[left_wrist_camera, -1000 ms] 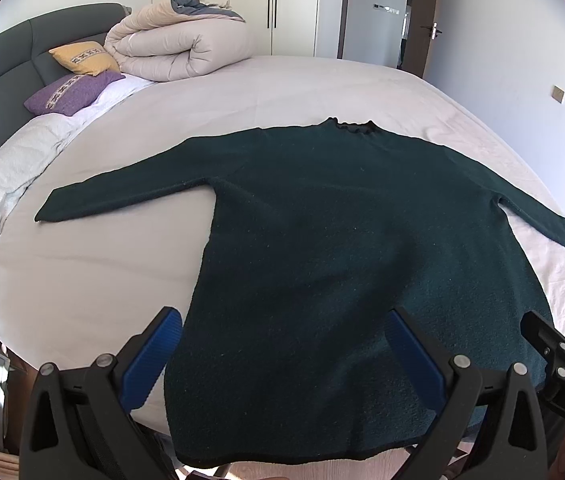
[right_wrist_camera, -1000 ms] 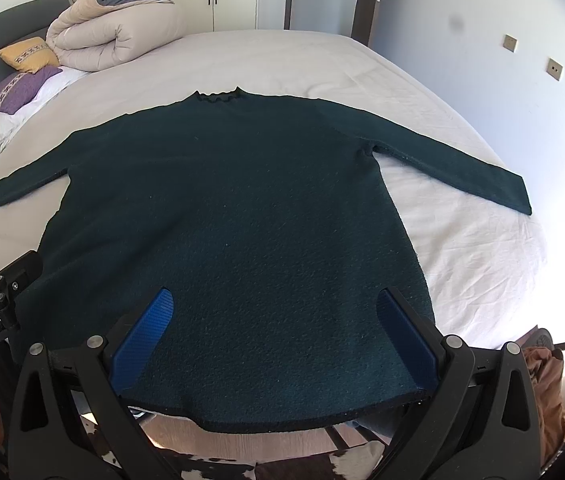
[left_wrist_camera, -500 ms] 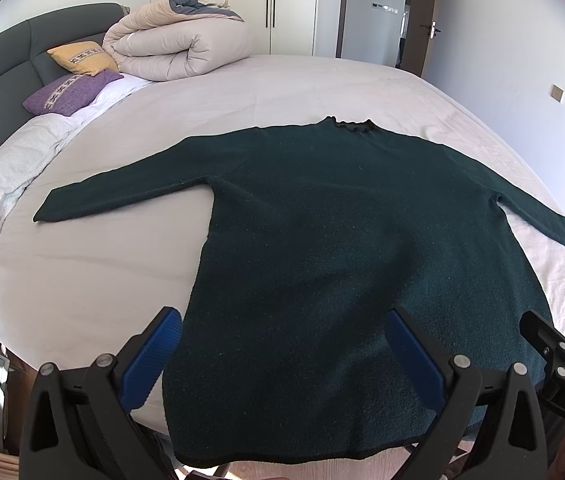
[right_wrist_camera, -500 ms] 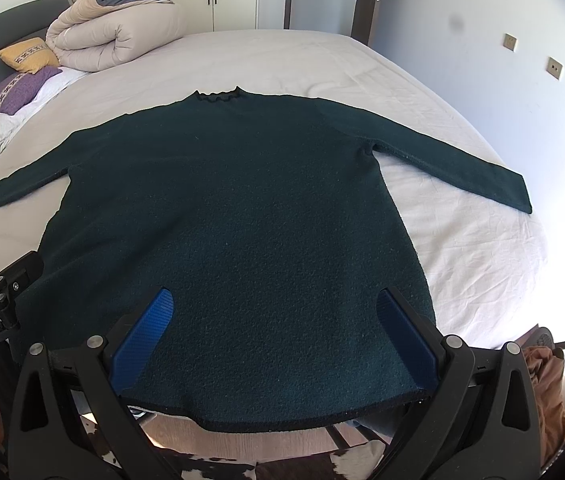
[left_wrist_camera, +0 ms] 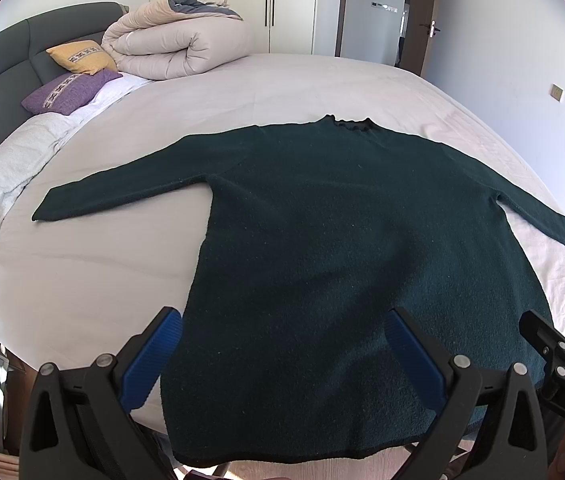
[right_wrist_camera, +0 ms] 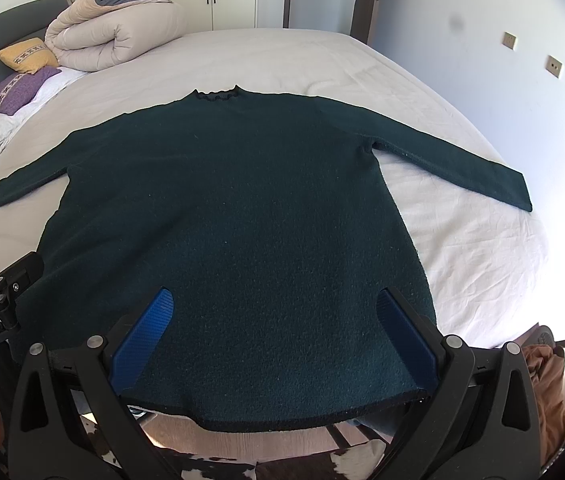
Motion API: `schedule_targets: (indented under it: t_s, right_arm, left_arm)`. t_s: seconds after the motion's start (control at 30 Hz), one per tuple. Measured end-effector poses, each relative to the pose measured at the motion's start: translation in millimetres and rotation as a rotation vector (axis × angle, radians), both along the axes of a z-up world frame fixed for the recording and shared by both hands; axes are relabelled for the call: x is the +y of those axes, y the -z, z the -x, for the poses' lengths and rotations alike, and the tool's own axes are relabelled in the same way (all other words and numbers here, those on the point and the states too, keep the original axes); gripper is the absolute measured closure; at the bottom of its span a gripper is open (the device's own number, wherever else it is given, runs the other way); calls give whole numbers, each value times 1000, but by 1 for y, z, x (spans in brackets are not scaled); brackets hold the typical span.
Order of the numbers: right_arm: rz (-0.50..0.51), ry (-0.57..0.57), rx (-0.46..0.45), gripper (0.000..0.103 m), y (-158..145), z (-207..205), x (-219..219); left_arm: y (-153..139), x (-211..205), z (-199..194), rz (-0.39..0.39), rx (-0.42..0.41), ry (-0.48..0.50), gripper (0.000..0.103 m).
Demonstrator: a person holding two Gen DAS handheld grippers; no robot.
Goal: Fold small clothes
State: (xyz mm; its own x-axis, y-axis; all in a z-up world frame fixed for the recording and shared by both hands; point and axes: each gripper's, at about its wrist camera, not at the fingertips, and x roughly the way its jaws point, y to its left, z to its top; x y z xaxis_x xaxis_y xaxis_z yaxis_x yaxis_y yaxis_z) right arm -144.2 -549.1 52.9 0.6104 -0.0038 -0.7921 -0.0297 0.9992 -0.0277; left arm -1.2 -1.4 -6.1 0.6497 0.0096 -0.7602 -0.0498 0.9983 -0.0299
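Fuzzy dark-green sweater (left_wrist_camera: pixel 346 264) lies flat, sleeves spread, on the white bed (left_wrist_camera: pixel 282 88). Left tongs (left_wrist_camera: pixel 282 356) and right tongs (right_wrist_camera: pixel 278 332) gape apart, empty. Cowhide rug (right_wrist_camera: pixel 282 464) appears only in the right view.

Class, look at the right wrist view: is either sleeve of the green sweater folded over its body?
No: both sleeves of the sweater lie spread outward on the bed.
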Motion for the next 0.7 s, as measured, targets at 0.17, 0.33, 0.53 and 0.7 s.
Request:
schedule_targets:
  t_s: [0.17,0.33,0.53,0.7]
  right_arm:
    - [0,0,0,0,1,0,0]
    - [-2,0,2,0,1,0,0]
    - [-2,0,3,0,2,0,0]
    - [-2,0,4,0,2,1,0]
  left_arm:
    - [2,-3,1,0,0,1,0]
    - [3,-4,2,1,1,1,0]
    - [6,-9,2,3,5,3,0]
    - [6,-8,1,4,6,2,0]
